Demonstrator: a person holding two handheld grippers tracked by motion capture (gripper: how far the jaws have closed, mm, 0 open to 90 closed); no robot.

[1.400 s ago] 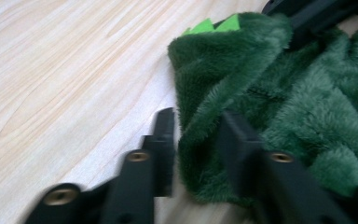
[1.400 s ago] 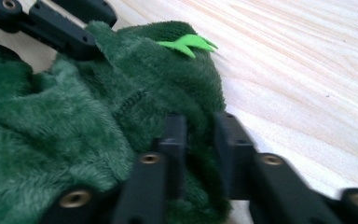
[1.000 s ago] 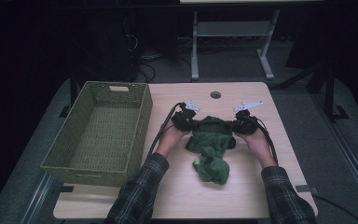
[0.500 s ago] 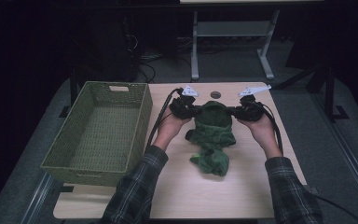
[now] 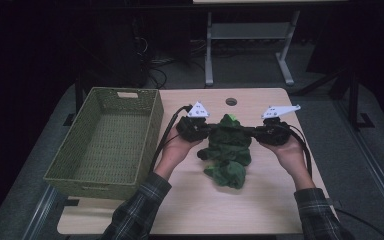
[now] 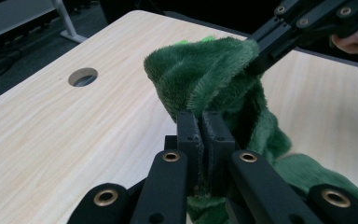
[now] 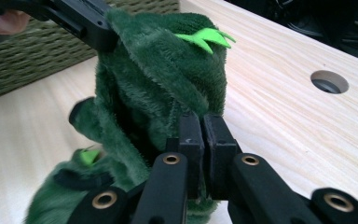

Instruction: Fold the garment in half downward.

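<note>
Basket (image 5: pixel 105 142) left on table (image 5: pixel 265 210), plush toy (image 5: pixel 227 150) just right of it

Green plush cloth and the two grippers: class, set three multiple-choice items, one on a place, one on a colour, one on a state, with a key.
1. Where is the woven basket?
A. on the person's left of the green plush cloth
B. on its right
C. under it

2. What colour is the small tag on the cloth?
A. red
B. bright green
C. white

3. How do the left gripper and right gripper stand?
A. both open
B. one open
C. both shut on the cloth

Key:
1 A, the high view shows it at the table's left side.
2 B, the right gripper view shows it.
3 C, each gripper view shows the fingers pinching plush.
</note>
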